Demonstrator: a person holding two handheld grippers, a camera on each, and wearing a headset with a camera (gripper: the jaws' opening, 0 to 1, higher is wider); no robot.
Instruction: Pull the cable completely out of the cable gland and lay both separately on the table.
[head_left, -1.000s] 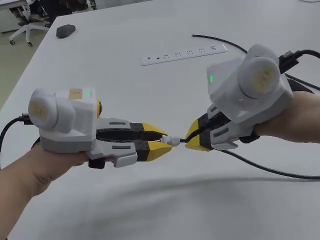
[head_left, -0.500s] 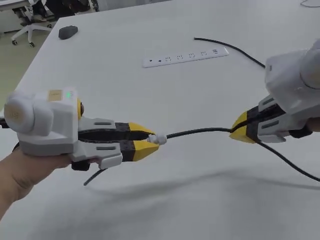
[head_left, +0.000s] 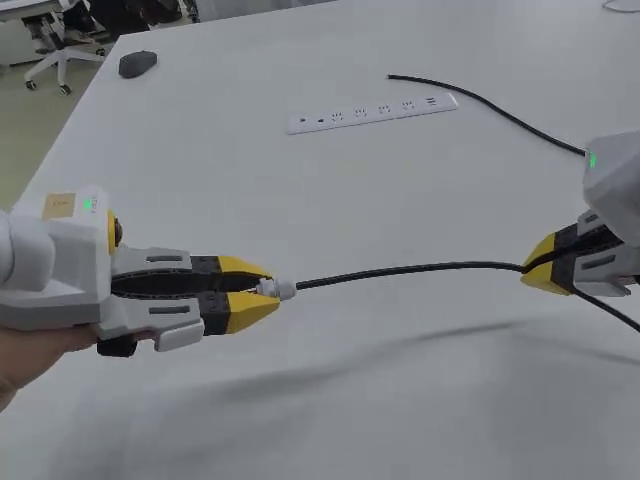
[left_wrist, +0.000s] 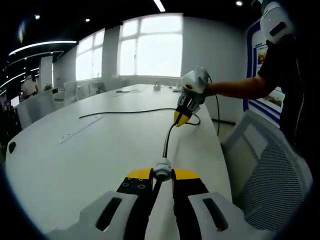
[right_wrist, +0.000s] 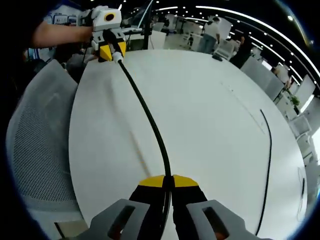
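Note:
My left gripper is shut on a small white cable gland above the white table; in the left gripper view the gland sits between the yellow tips. A black cable runs from the gland rightward to my right gripper, which is shut on it at the frame's right edge. In the right gripper view the cable stretches from the closed jaws to the far left gripper. The left gripper view shows the right gripper holding the cable ahead.
A white power strip lies on the far side of the table with another black cable curving beside it. A dark mouse rests near the far left corner. Office chairs stand beyond the table edge.
The two grippers have moved apart: the right one went far to the right, the left one slid left. The stretch of cable between gland and right gripper has grown much longer.

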